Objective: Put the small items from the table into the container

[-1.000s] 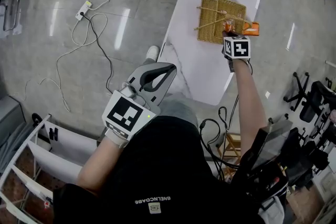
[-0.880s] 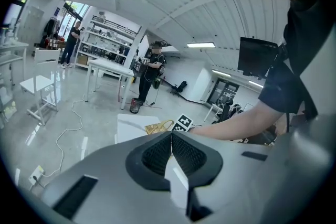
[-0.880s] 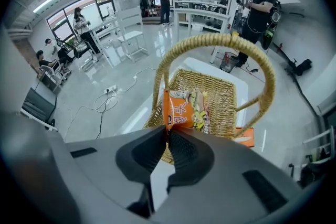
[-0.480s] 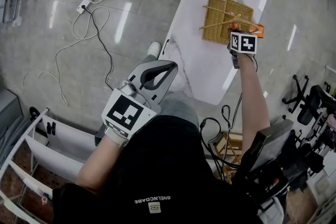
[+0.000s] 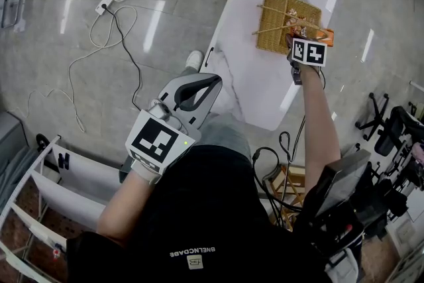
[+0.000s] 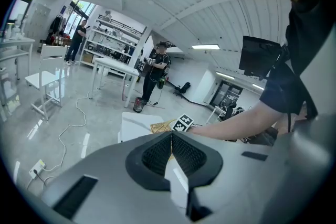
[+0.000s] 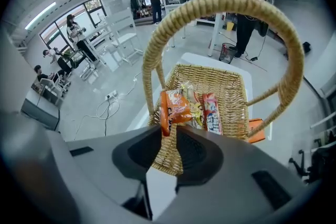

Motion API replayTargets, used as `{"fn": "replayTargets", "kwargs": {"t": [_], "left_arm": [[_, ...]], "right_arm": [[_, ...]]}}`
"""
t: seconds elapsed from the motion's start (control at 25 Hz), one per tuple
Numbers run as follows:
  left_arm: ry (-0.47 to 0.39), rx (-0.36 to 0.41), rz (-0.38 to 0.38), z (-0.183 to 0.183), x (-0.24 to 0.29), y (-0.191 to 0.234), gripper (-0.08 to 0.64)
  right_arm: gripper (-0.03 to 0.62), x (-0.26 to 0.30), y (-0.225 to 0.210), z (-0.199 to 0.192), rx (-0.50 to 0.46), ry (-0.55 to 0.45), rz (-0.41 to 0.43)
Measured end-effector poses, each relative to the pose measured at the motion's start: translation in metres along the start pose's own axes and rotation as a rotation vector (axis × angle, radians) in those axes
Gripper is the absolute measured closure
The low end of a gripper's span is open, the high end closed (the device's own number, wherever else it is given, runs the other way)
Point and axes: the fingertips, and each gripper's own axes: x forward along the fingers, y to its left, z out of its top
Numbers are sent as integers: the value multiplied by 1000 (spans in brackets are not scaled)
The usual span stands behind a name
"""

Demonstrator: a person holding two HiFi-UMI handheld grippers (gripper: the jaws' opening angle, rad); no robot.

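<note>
A wicker basket (image 5: 273, 36) with a hoop handle (image 7: 220, 2) stands at the far end of the white marble table (image 5: 255, 86). My right gripper (image 5: 298, 36) points steeply down over the basket's near right part. Its jaws (image 7: 169, 131) are opening. An orange snack packet (image 7: 176, 105) hangs at their tips, against the left pad, above the basket floor. A yellow packet (image 7: 195, 107) and a red packet (image 7: 211, 113) lie in the basket. My left gripper (image 5: 199, 88) hangs off the table's near side, its jaws (image 6: 171, 139) shut on nothing.
An orange packet (image 5: 326, 36) lies flat on the table to the right of the basket (image 7: 257, 131). A power strip with cables (image 5: 106, 0) lies on the floor at the left. Office chairs (image 5: 391, 129) stand at the right, a white rack (image 5: 40, 195) at the lower left.
The right gripper stays over the basket's near right part. The left gripper has sunk a little toward the lower left. Packets now show under the basket's handle.
</note>
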Motion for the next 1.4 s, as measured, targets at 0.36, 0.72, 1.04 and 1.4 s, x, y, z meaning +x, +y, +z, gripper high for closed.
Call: {"fn": "replayTargets", "kwargs": {"t": [0.36,0.72,1.04,1.4], "left_arm": [[-9,7,13,-1,-8,2,552],[-19,26,11,3,-10,-4,552],[-29,72,-22,9,-6,-26,552],[-36,136,-118,25,7,-67,552]], "right_arm": [[431,2,6,-5,33,-1,7],[416,-14,5,-8,35,-27,-9],[414,-50,12,-16,31,-94,-3],[416,-150,33,1,41,-301,19]]}}
